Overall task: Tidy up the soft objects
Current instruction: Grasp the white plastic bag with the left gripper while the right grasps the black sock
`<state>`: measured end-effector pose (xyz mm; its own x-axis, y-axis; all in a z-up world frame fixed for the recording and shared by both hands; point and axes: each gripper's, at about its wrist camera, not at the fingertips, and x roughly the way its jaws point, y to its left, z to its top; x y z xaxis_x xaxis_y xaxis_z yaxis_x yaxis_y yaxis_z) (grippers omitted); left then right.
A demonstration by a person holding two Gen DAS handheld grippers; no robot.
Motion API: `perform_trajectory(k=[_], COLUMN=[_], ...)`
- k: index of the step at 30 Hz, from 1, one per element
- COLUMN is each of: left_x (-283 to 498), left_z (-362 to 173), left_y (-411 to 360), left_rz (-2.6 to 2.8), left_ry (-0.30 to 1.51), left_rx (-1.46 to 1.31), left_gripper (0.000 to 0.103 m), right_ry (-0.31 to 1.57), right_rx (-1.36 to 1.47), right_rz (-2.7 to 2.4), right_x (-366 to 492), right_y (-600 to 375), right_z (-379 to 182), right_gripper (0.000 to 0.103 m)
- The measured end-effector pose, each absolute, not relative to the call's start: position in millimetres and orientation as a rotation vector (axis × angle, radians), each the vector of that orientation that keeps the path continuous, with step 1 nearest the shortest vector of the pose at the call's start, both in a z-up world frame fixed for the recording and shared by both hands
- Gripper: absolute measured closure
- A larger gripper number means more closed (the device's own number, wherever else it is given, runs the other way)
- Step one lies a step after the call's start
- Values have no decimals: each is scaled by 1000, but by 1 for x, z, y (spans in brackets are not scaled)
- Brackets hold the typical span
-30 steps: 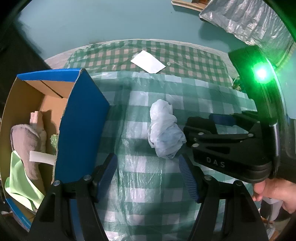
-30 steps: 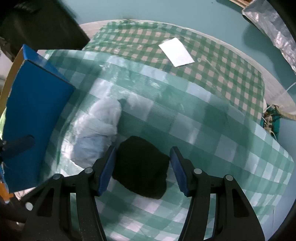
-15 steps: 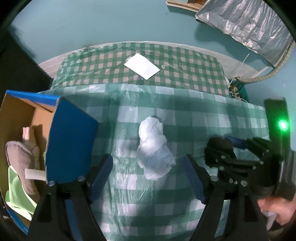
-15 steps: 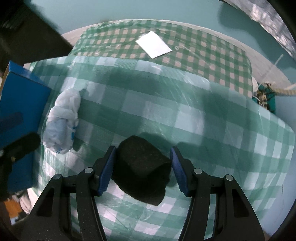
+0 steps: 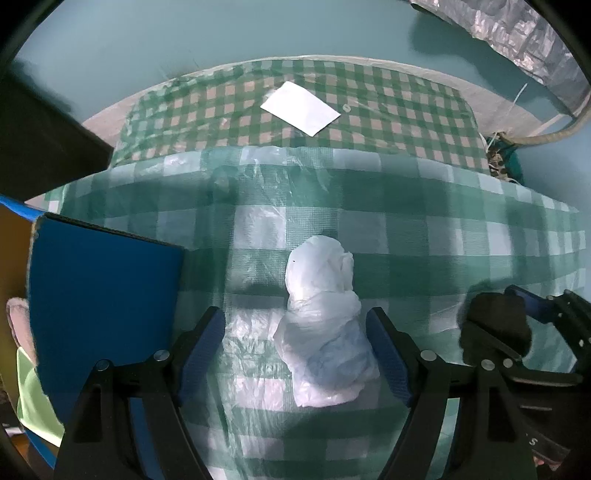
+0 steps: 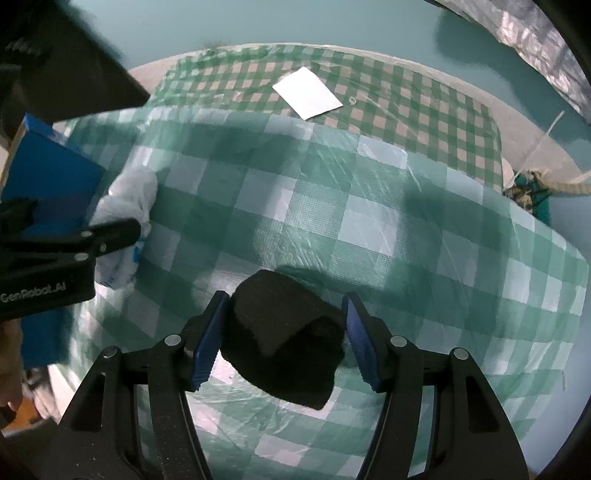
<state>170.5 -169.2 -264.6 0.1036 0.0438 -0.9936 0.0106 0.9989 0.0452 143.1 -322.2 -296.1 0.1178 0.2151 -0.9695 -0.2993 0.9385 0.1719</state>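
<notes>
A crumpled white plastic bundle [image 5: 325,328] lies on the large-check green cloth [image 5: 424,229]. My left gripper [image 5: 295,354] points down over it, open wide. The bundle sits between the fingers, close to the right pad and apart from the left one. In the right wrist view, my right gripper [image 6: 284,339] is shut on a folded black soft piece [image 6: 280,343] just above the cloth. Its jaws are opening slightly, and both pads touch the piece. The black piece [image 5: 495,325] also shows at the right of the left wrist view.
An open cardboard box with blue walls [image 5: 103,295] stands left of the bundle, holding a grey-pink cloth [image 5: 16,321] and a light green one [image 5: 33,398]. A white card [image 5: 299,107] lies on the small-check cloth behind. Silver foil [image 5: 517,33] and cords lie at the right.
My left gripper moved away from the box, sank and widened, and it now straddles the white bundle. The right gripper carried the black piece rightward, away from the bundle, then stopped.
</notes>
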Motion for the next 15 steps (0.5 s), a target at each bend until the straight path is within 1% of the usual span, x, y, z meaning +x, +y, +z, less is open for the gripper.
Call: perform_trajectory(k=[2, 6, 7, 8, 10, 11, 12, 14, 15], left_x=[169, 164, 162, 162, 160, 159, 158, 157, 155], left_z=[-268, -286, -285, -285, -284, -283, -282, -281, -279], left_y=[-170, -168, -167, -165, -163, -164, -165, -168, -168], left_rz=[25, 37, 37, 40, 18, 11, 13, 21, 18], left_ry=[1468, 1521, 1502, 1501, 1505, 1502, 1500, 1494, 1488], left_rx=[55, 72, 54, 48, 17, 18, 36, 76, 89], left_gripper=[29, 33, 37, 46, 59, 60, 61, 62, 62], right_ry=[1404, 1406, 1401, 1395, 1390, 1388, 1386, 1381, 1380], right_rx=[-91, -124, -124, -125, -125, -131, -142, -162, -163], right_rz=[385, 391, 390, 392, 392, 393, 394, 395, 397], right_x=[141, 138, 138, 138, 138, 138, 137, 136, 134], right_y=[-320, -319, -318, -318, -318, -317, -316, -314, -314], right_z=[-298, -302, -302, -302, -302, -302, -302, -300, -299], right_gripper=[41, 41, 40, 40, 40, 40, 41, 53, 55])
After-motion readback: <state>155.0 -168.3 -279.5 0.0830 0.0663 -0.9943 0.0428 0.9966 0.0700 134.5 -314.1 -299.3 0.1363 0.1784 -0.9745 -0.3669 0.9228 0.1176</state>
